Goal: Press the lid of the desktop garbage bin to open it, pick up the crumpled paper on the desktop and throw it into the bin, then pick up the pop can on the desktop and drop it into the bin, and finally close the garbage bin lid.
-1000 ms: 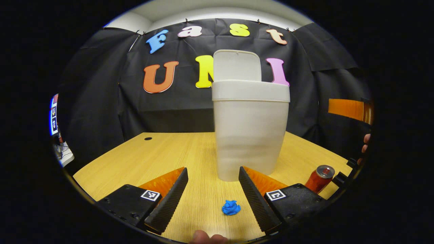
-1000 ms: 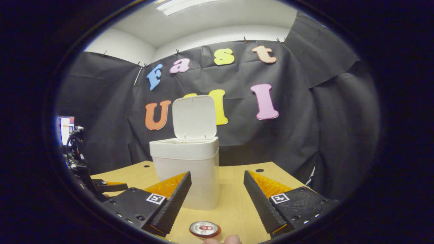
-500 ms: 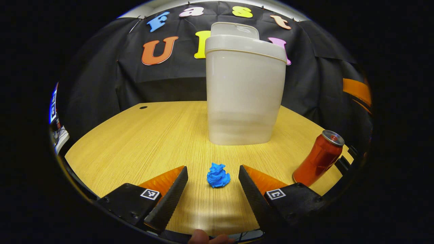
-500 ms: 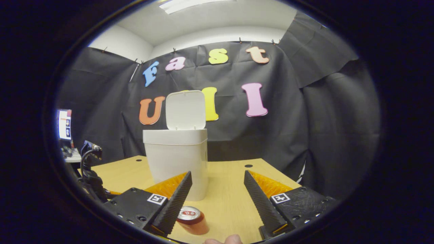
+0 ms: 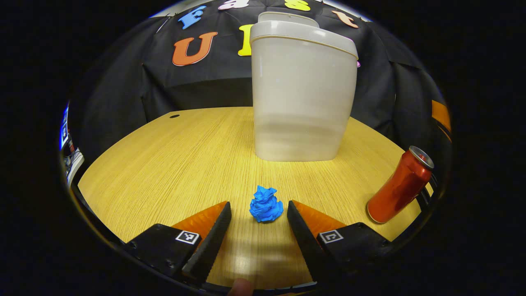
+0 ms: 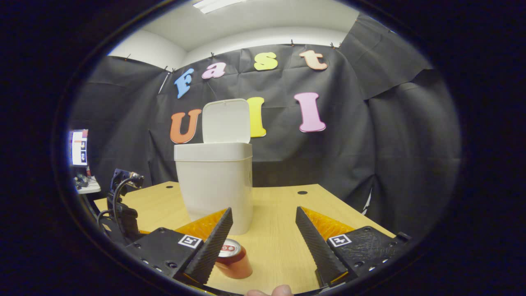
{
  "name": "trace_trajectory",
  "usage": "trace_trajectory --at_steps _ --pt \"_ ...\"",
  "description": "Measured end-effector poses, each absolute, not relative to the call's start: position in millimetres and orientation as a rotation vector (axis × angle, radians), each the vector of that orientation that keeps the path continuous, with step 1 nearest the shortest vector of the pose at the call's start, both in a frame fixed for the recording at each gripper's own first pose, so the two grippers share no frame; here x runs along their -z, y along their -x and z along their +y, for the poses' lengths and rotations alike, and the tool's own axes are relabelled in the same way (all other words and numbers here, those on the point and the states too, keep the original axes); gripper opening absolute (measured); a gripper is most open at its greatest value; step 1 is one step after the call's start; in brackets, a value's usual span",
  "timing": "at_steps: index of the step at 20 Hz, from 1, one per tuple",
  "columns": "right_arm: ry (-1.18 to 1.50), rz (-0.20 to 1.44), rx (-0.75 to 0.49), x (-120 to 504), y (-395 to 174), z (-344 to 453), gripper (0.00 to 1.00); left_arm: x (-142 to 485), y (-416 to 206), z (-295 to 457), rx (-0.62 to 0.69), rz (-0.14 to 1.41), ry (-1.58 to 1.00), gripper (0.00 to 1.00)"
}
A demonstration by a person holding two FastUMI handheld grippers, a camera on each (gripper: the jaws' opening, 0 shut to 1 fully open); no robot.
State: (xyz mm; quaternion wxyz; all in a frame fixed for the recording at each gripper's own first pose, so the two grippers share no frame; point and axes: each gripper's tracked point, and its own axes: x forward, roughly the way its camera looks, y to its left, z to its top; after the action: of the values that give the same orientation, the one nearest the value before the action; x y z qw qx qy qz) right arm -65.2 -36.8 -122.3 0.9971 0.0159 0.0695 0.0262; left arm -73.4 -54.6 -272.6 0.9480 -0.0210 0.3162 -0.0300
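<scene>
A white desktop bin stands on the wooden desk with its lid flipped upright. The blue crumpled paper lies on the desk in front of the bin, just ahead of my left gripper, which is open with the paper between its fingertips' line, untouched. A red pop can stands to the right. In the right gripper view the bin is ahead on the left and the can sits low beside the left finger. My right gripper is open and holds nothing.
The other gripper's body with cables shows at the left of the right gripper view. Cable holes mark the desk's far side. A fingertip shows at the bottom edge. Black cloth walls close the booth.
My left gripper has dropped and moved in on the blue paper, which now sits between its fingertips. The right gripper has shifted slightly; the can now shows beside its left finger.
</scene>
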Motion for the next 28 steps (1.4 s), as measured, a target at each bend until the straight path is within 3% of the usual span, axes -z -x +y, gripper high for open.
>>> trace_trajectory --at_steps 5,8,10,18,28 --pt "-0.033 0.164 -0.072 131.1 68.9 -27.4 0.93 270.3 70.0 -45.4 0.051 0.652 0.028 0.64" --pt "-0.018 0.164 -0.089 132.4 71.2 -18.6 0.96 274.3 69.5 -54.9 0.056 0.644 0.024 0.43" --pt "-0.017 0.169 -0.105 135.0 72.9 -10.4 0.96 273.2 72.0 -57.1 0.065 0.635 0.035 0.35" --pt "0.003 0.232 -0.132 160.4 79.8 14.7 0.95 261.0 73.4 -55.6 0.089 0.607 0.074 0.32" --pt "0.002 0.324 -0.121 204.5 76.4 21.8 0.96 201.5 57.4 -37.0 0.064 0.445 0.135 0.32"
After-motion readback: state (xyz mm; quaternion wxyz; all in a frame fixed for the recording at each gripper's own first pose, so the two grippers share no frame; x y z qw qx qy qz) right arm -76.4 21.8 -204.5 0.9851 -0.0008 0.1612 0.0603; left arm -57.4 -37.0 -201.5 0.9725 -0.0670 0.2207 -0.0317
